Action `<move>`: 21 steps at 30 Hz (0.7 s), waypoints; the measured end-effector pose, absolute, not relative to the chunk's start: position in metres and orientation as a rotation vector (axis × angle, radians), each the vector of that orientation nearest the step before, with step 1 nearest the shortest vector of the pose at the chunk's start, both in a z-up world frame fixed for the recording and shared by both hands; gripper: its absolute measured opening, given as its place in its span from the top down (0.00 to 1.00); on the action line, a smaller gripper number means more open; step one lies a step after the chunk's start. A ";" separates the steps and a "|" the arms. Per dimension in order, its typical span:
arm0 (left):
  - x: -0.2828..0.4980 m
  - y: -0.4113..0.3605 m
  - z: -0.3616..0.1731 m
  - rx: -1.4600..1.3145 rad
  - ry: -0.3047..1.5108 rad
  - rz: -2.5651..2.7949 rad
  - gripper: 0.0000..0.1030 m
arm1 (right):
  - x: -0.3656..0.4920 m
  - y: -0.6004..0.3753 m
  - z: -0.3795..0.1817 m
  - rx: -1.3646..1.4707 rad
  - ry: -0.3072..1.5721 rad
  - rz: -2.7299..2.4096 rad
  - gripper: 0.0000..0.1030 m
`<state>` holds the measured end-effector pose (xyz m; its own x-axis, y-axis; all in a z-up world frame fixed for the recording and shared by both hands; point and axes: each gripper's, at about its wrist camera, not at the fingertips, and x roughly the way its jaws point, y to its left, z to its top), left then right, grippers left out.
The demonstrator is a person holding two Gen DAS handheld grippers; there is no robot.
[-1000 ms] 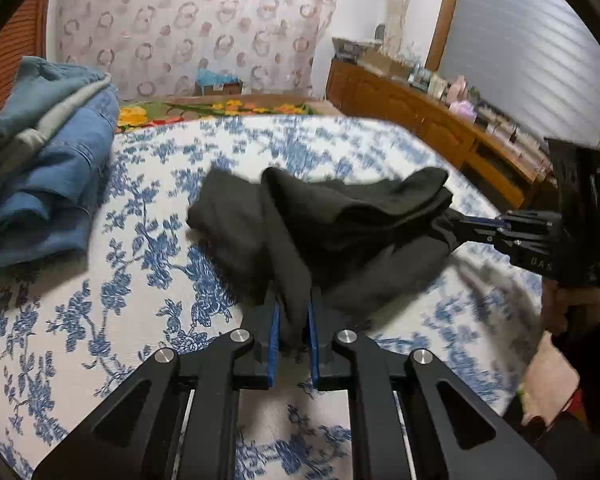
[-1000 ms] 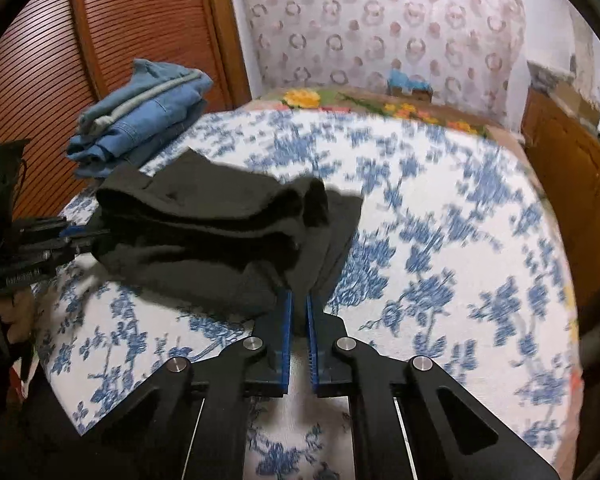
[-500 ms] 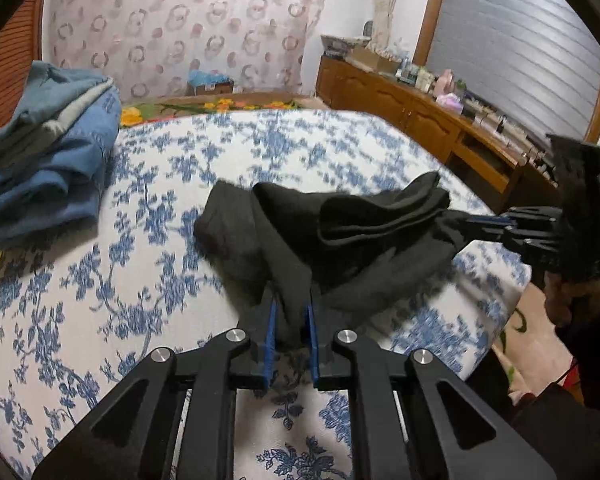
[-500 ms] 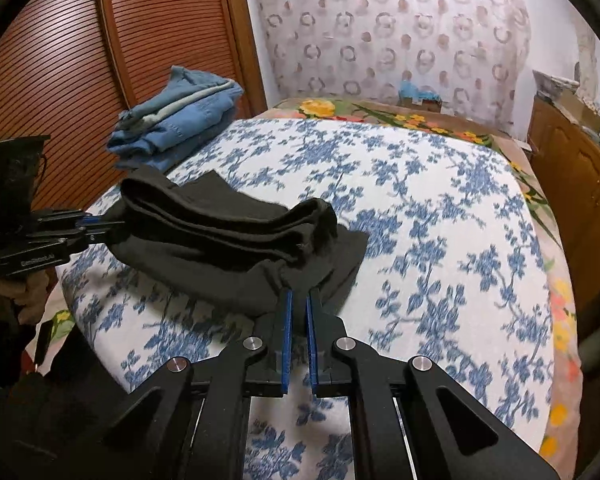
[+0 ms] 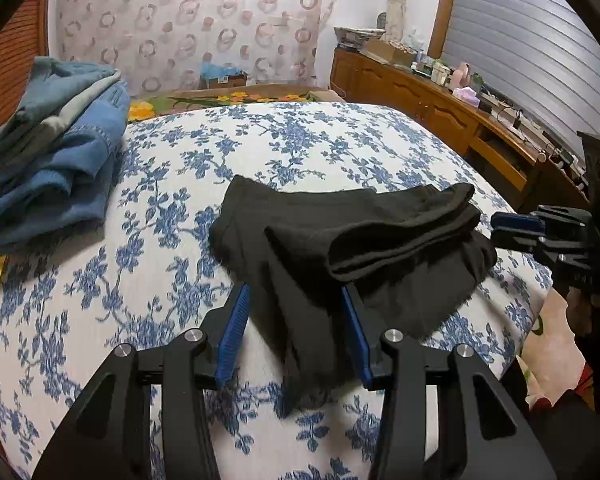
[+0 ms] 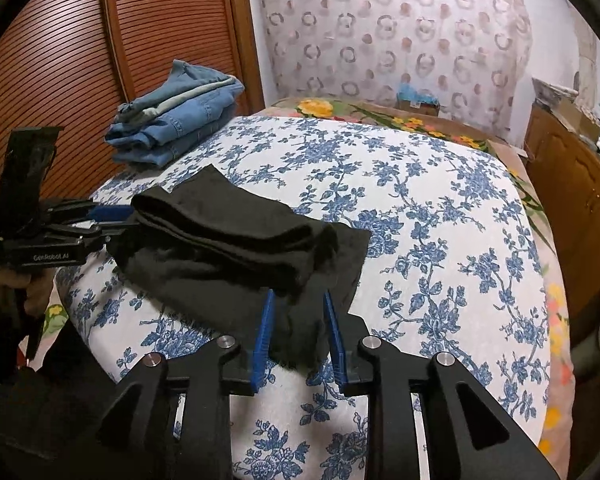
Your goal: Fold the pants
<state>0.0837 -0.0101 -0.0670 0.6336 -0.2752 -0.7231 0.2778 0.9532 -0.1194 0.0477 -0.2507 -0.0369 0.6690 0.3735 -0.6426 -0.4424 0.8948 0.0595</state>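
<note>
Black pants (image 5: pixel 340 240) lie folded in a loose bundle near the bed's edge, also in the right wrist view (image 6: pixel 228 248). My left gripper (image 5: pixel 294 300) is open, its blue-padded fingers either side of one end of the bundle, not clamping it. My right gripper (image 6: pixel 296 304) is open, its fingers either side of the other end. Each gripper shows in the other's view: the right one (image 5: pixel 516 228) beside the bundle, the left one (image 6: pixel 100 216) touching its far end.
Folded blue jeans (image 5: pixel 52 152) are stacked at the bed's far corner, also seen from the right wrist (image 6: pixel 176 116). The bed has a blue floral cover (image 6: pixel 420 220). A wooden cabinet (image 5: pixel 440 108) with clutter runs along one side, a slatted wardrobe (image 6: pixel 80 60) along the other.
Both grippers were shut on the ends of the black pants and have opened, letting the bundle rest on the bed. The bundle has settled lower and flatter.
</note>
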 end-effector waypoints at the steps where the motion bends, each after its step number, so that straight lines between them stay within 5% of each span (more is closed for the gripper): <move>1: 0.087 -0.011 -0.067 0.009 0.828 -0.316 0.54 | 0.049 -0.250 -0.038 -0.108 0.705 0.462 0.74; 21: 0.142 -0.013 -0.075 0.033 0.860 -0.270 0.54 | 0.129 -0.223 -0.049 -0.201 0.739 0.406 0.74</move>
<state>0.1424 -0.0132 -0.0748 0.6204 -0.2219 -0.7523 0.2481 0.9654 -0.0801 0.1288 -0.2230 -0.0489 0.6663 0.2878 -0.6879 -0.4270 0.9036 -0.0355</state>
